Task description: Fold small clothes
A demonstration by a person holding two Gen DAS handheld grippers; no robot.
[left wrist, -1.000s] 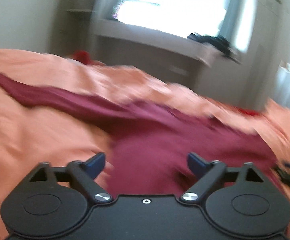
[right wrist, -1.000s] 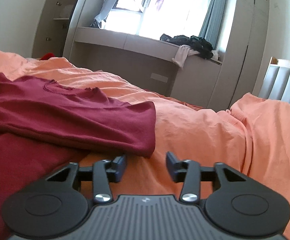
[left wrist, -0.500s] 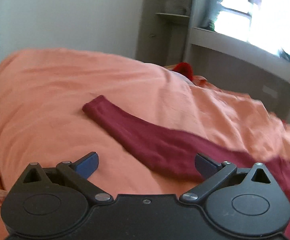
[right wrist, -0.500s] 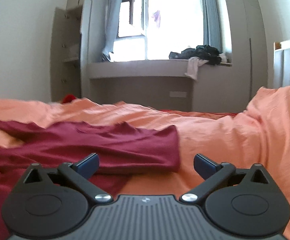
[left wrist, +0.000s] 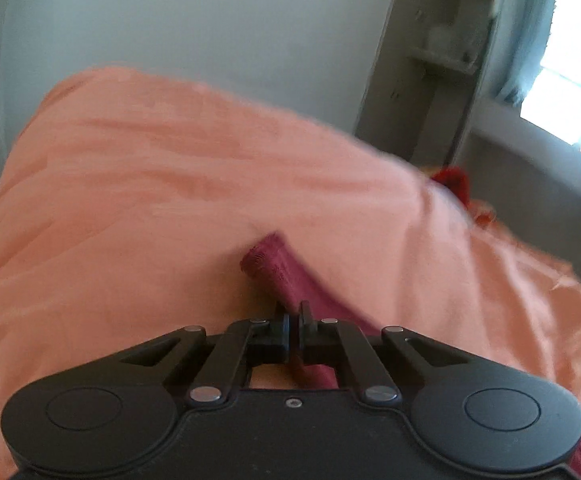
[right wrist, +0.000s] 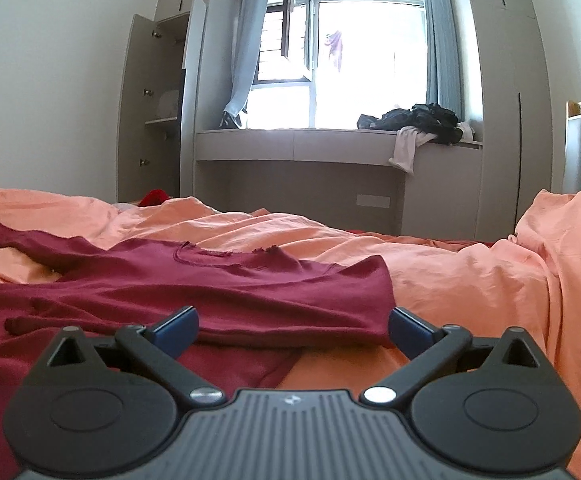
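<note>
Left wrist view shows our left gripper (left wrist: 293, 318) pinched on the shirt's sleeve (left wrist: 276, 268) over the sheet (left wrist: 170, 184), while our right gripper (right wrist: 292, 326) gapes wide above the shirt (right wrist: 226, 284).

The right gripper (right wrist: 292, 326), fingers (right wrist: 176, 326) spread wide, hovers low over a maroon long-sleeved top (right wrist: 226, 284) on the orange-sheeted bed (right wrist: 470, 280).
</note>
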